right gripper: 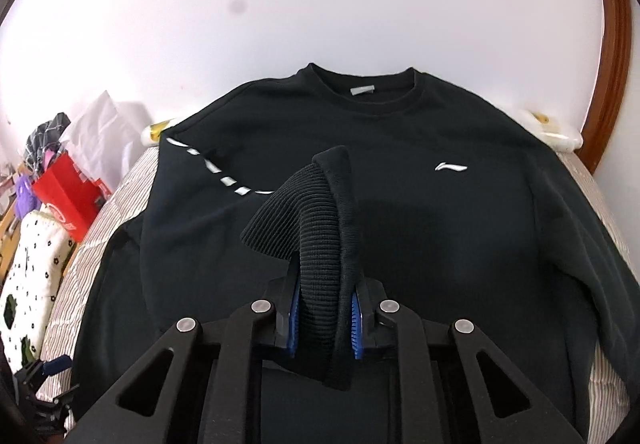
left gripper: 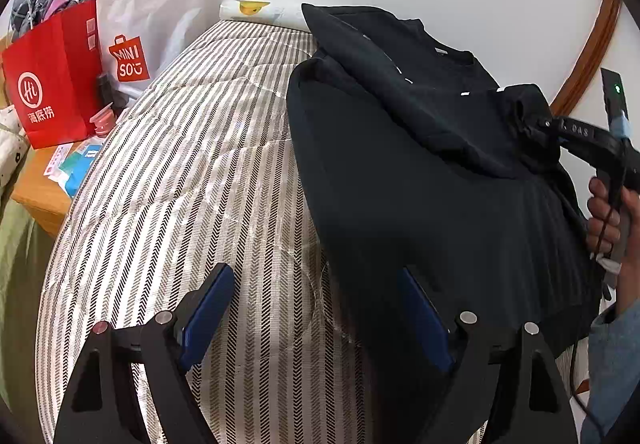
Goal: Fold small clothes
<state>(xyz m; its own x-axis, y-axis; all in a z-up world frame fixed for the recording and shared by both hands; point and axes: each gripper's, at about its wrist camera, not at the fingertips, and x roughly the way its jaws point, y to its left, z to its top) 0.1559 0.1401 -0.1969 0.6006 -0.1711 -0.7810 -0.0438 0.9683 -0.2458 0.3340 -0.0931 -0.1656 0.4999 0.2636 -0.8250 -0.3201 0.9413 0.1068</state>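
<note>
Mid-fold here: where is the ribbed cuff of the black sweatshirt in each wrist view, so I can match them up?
Left wrist view: ribbed cuff at right of centre, bunched at the tip of the right hand-held gripper, above the black sweatshirt.
Right wrist view: ribbed cuff at centre, clamped between the blue pads of the right hand-held gripper.
Shared landmark: red paper bag, at the left edge in both.

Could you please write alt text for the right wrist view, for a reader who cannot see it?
The right hand-held gripper is shut on a ribbed cuff of a black sweatshirt spread face up on a striped bed. A red bag stands at the left by a white wall.
</note>
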